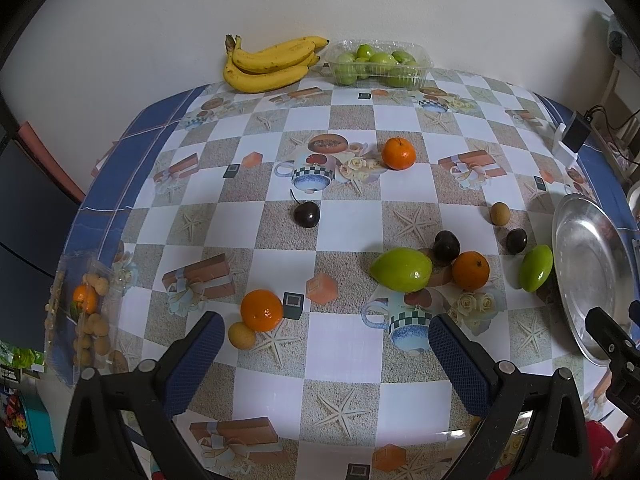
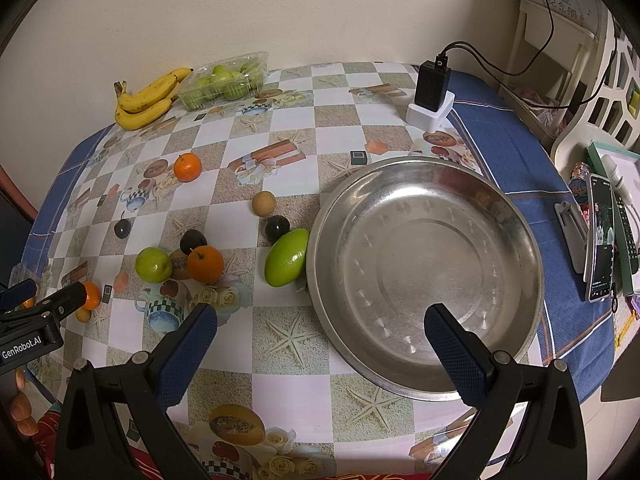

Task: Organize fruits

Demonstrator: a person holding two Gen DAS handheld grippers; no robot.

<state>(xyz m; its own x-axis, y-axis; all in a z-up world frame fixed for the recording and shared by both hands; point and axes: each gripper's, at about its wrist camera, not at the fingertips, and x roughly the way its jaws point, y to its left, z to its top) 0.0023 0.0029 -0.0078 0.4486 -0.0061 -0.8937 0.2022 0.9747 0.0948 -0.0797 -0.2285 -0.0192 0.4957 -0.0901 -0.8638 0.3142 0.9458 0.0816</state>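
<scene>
We are holding the left gripper [image 1: 326, 340] and right gripper [image 2: 320, 326] over the surface [image 1: 344, 344], jaws wide and holding nothing. Oranges [image 1: 261, 309], green fruits [image 1: 401, 269] and dark fruits [image 1: 306, 214] are lying scattered left of the steel pan [image 2: 424, 272]; one green fruit [image 2: 288, 257] is touching its rim.

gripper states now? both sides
Left gripper: open, holding nothing, above the table.
Right gripper: open, holding nothing, by the steel bowl's near rim.
</scene>
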